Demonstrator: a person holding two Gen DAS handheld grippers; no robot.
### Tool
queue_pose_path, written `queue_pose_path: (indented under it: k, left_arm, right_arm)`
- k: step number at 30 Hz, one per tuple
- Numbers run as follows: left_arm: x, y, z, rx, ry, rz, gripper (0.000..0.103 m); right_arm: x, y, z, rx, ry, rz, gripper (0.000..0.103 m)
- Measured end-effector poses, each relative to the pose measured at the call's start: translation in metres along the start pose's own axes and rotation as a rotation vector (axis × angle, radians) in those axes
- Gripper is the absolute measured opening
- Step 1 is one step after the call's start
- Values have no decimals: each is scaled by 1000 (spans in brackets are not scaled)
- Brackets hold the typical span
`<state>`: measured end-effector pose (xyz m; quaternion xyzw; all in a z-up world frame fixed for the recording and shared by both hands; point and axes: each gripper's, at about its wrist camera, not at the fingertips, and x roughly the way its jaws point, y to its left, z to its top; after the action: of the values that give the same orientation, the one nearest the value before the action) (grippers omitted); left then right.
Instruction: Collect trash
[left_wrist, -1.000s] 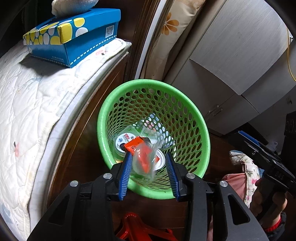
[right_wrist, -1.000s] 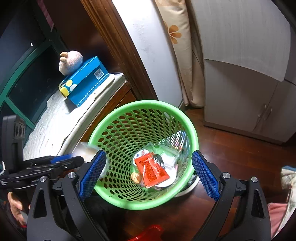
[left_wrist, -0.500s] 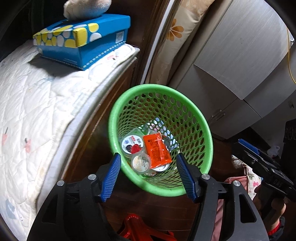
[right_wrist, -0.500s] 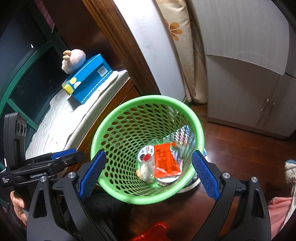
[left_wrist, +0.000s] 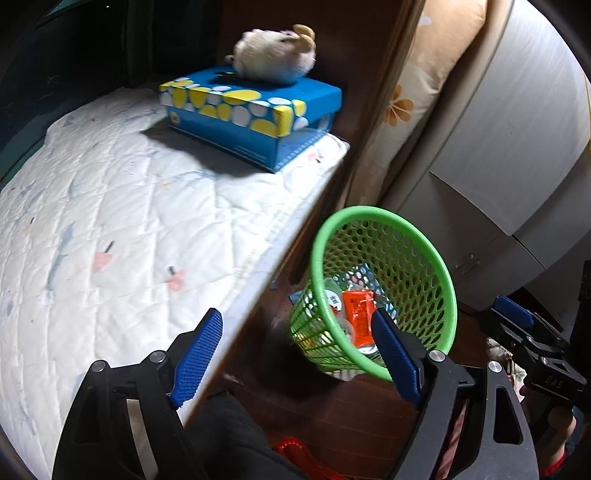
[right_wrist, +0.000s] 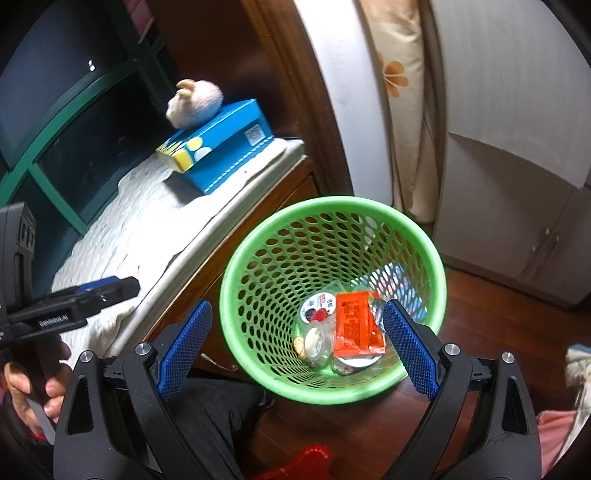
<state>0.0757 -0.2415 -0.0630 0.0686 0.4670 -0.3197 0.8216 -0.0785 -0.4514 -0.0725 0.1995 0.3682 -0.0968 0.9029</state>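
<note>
Since a second ago our left gripper (left_wrist: 295, 354) let go – jaws opening, empty; right gripper (right_wrist: 295, 347) wide apart. Light, crinkly orange sachet (right_wrist: 355, 325) and jelly cups (right_wrist: 317, 338) lie inside the green basket (right_wrist: 258, 258) – pinch sachet edges.

text: "DAS" | on: right claw (left_wrist: 554, 376) body | other labels: too small to read

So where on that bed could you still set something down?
The white quilt is bare from the blue tissue box at its far corner down toward the left gripper. The box top is taken by a plush toy. The green basket bottom is crowded with wrappers.
</note>
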Motion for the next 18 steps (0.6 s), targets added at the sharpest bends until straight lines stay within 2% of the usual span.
queue_pose_path:
  k: [10,18]
  left_arm:
    - [-39,48,-14,-89,-58,124,93]
    - [-72,73,-26,-97,-122,225,93]
  right_arm:
    - [2,49,0,-109,-1,12,98]
    - [4,79,-1,-143,7,41,98]
